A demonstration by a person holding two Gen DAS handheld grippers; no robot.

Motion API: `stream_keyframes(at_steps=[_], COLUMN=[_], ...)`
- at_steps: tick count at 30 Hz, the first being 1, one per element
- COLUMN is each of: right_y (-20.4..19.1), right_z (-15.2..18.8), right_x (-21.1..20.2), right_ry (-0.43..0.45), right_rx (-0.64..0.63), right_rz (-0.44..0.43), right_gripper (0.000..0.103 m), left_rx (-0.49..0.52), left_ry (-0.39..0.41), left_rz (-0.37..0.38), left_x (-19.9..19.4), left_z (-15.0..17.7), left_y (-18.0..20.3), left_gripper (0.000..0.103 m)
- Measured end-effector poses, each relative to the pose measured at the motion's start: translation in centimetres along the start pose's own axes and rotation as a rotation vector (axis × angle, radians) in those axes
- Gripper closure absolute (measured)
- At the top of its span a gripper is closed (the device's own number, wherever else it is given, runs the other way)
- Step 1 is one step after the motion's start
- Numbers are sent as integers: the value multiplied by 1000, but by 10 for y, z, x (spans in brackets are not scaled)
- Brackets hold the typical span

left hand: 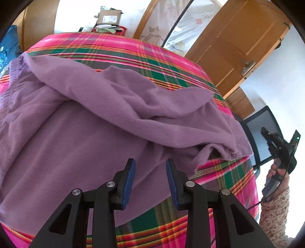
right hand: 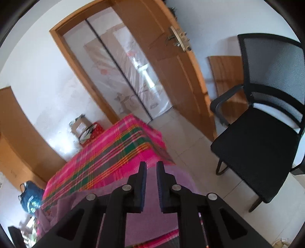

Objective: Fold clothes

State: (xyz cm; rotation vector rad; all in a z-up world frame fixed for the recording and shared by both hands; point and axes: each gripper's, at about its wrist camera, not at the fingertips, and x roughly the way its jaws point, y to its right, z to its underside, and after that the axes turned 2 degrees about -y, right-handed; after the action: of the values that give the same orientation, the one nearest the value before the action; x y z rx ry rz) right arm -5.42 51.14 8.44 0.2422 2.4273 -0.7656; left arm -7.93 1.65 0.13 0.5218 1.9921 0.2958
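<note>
- Pink-and-green plaid cloth (left hand: 133, 49) covers the tabletop; the rumpled purple fleece garment (left hand: 95, 118) sprawls across it, right edge at the drop.
- My left claw (left hand: 150, 179) hovers half open, empty.
- My right claw (right hand: 151, 183), narrowly parted, grips nothing.
- Risk: pinching one loose fold drags the garment off the edge.

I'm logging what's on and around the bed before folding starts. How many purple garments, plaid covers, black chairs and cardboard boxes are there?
Purple garment: 1
Plaid cover: 1
Black chair: 1
Cardboard box: 1
Total: 4
</note>
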Motion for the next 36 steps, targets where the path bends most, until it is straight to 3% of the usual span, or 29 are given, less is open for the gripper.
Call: stream_keyframes(at_steps=[5,10,14,20,27,30,33,36], right_y=[-36,-73,-97,-101,-116,-114,-113,-116], right_z=[21,52,74,93,108,107,104,102], right_x=[3,6,8,15,21,29,33,32], right_ry=[-82,-182,-228,-311,-326,-315,-325,-332], right_rx=[-144,-298,-464,-536,-700,-690,-653,-648], right_rz=[-100,-178,-174,-198,-115,-74,-87,-123], right_gripper=[88,75,66,58,57,57,57,74], left_rx=[-7,-2,25,-23,-67,-90,-92,-85], left_ry=[-38,-40,-32,-44,-36,-37,-42,-42], left_rz=[20,17,5,49,91,102,101,96], left_x=[13,18,18,19,19,20,22,23], left_z=[-9,-16,-20,-29,-41,-45,-46,-47], left_y=[6,11,15,7,4,2,1,2], left_gripper=[68,68,68,68,68,68,68,68])
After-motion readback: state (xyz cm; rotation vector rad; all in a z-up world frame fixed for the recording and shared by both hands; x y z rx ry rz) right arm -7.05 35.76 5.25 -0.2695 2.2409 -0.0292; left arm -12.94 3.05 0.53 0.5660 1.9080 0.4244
